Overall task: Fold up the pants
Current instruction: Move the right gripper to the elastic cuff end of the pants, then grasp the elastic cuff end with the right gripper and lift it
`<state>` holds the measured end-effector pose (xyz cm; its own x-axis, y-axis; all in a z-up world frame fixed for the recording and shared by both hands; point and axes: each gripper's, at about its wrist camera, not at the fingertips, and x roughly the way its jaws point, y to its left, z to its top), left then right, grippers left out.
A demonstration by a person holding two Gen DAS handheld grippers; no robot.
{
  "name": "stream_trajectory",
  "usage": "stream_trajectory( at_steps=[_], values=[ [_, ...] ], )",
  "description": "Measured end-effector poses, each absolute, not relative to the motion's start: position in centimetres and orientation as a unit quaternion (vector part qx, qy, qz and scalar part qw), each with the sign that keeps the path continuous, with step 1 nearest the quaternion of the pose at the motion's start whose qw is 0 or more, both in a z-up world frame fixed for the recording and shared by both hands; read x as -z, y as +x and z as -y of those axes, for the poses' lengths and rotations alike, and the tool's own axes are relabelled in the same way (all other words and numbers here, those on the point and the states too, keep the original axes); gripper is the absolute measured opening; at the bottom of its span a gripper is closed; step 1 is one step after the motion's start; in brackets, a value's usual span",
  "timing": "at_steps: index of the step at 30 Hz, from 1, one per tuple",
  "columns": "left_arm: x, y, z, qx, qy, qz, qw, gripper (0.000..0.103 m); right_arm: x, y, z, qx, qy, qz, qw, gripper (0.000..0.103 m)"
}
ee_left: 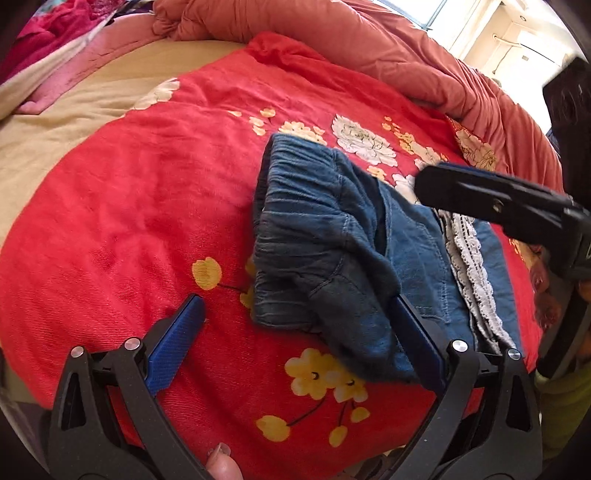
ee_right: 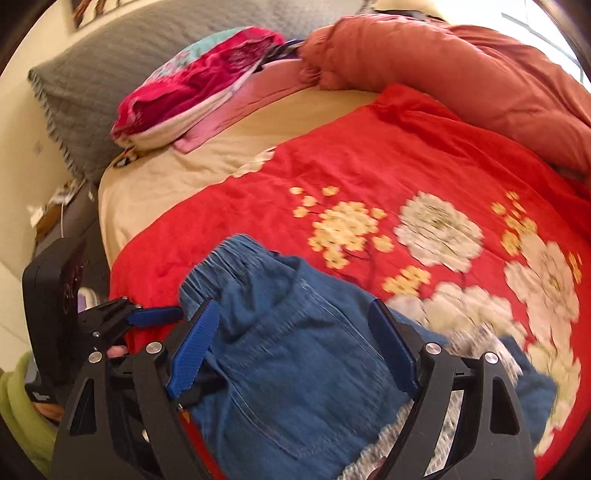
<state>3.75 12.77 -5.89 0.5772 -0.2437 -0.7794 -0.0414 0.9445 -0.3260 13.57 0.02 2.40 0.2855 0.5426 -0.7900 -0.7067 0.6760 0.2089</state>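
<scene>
Bed with red floral blanket (ee_right: 369, 177), orange duvet (ee_right: 461, 74) (bunched), grey pillow (ee_right: 96, 85); bright window (ee_left: 469, 18)

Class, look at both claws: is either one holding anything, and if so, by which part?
Neither holds anything. The left claw and right claw are both open over the pants, not clamped on the fabric.

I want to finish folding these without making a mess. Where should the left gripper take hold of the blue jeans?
Probably the gathered elastic waistband of the blue jeans, at its left corner. The left gripper is open just short of them, so come from the left, fingers low over the red floral blanket. That thick edge pinches cleanly; the lace trim looks flimsy.
</scene>
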Motion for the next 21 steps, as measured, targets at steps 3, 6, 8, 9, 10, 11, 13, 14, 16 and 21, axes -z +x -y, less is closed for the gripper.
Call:
stream_trajectory(
  at_steps=[3, 6, 8, 9, 10, 11, 13, 14, 16, 21],
  values=[
    [6.0, 3.8, -12.7, 0.06, -0.149, -0.455, 0.876, 0.093, -1.6, 14.4, -1.7, -0.406, -0.097, -0.464, 0.781, 0.082],
    [6.1, 3.7, -12.7, 0.062, -0.147, -0.454, 0.876, 0.093, -0.9, 15.1, -3.3, -0.422, -0.111, -0.474, 0.765, 0.082],
    [6.1, 3.8, -12.7, 0.063, -0.147, -0.454, 0.877, 0.093, -0.2, 15.8, -4.5, -0.434, -0.119, -0.484, 0.751, 0.082],
    [6.2, 3.8, -12.7, 0.063, -0.147, -0.454, 0.877, 0.093, 0.2, 16.2, -5.0, -0.441, -0.119, -0.49, 0.742, 0.082],
    [6.2, 3.8, -12.7, 0.064, -0.147, -0.453, 0.877, 0.093, 0.5, 16.5, -5.3, -0.444, -0.118, -0.495, 0.737, 0.082],
    [6.2, 3.8, -12.8, 0.064, -0.149, -0.453, 0.877, 0.093, 1.0, 16.9, -5.7, -0.448, -0.118, -0.503, 0.73, 0.082],
    [6.2, 3.9, -12.8, 0.065, -0.152, -0.451, 0.877, 0.093, 2.2, 17.6, -6.4, -0.463, -0.115, -0.521, 0.708, 0.081],
    [6.2, 3.8, -12.8, 0.065, -0.154, -0.451, 0.877, 0.093, 2.6, 17.7, -6.6, -0.47, -0.112, -0.527, 0.7, 0.069],
    [6.1, 3.8, -12.9, 0.066, -0.16, -0.45, 0.876, 0.093, 3.2, 17.8, -6.6, -0.495, -0.086, -0.538, 0.677, 0.054],
    [5.5, 3.5, -13.3, 0.074, -0.186, -0.442, 0.874, 0.093, 1.4, 17.2, -4.5, -0.51, -0.048, -0.511, 0.69, 0.035]
  ],
)
